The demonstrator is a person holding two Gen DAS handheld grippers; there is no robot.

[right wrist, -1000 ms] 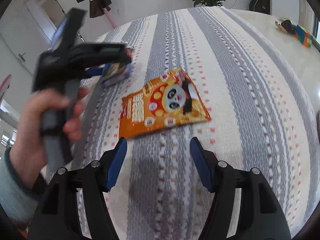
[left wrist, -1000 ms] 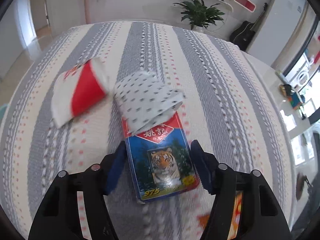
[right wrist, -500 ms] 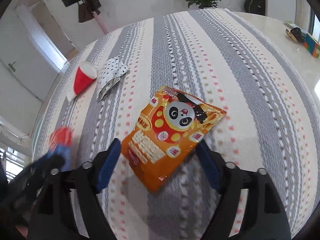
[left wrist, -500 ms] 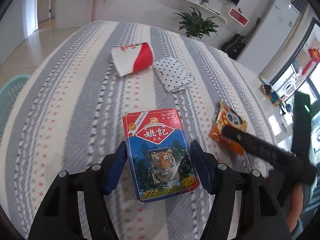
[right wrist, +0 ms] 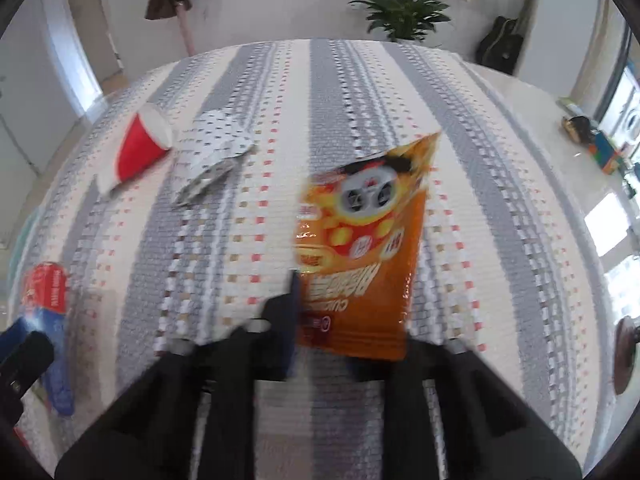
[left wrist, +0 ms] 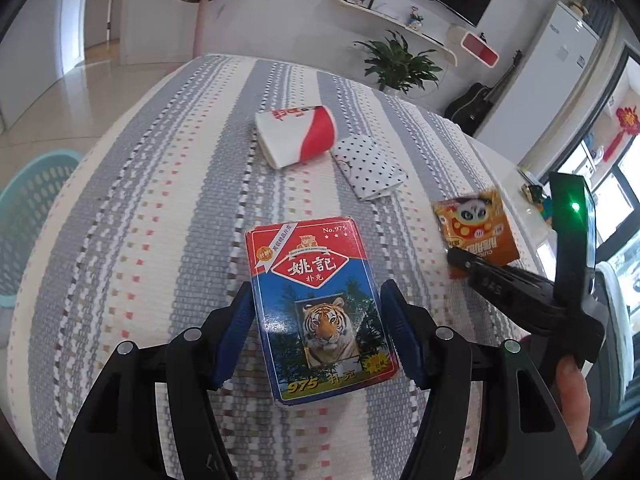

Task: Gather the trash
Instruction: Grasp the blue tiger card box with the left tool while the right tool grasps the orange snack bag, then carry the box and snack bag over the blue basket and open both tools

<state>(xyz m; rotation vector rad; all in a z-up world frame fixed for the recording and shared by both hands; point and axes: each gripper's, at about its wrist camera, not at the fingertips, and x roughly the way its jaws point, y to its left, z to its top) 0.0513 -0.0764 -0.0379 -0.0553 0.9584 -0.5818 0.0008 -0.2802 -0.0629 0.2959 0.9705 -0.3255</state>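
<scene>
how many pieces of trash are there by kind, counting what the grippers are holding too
card box, in the left gripper: 1
orange snack bag, in the right gripper: 1
red and white paper cup, lying on the striped cloth: 1
dotted wrapper, lying beside the cup: 1
total: 4

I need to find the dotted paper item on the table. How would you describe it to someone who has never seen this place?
On the grey-and-cream striped tablecloth, look toward the far end. Beside the squashed red-and-white paper cup lies a crumpled white paper wrapper with small black dots. Only it has dots and no colour.
</scene>
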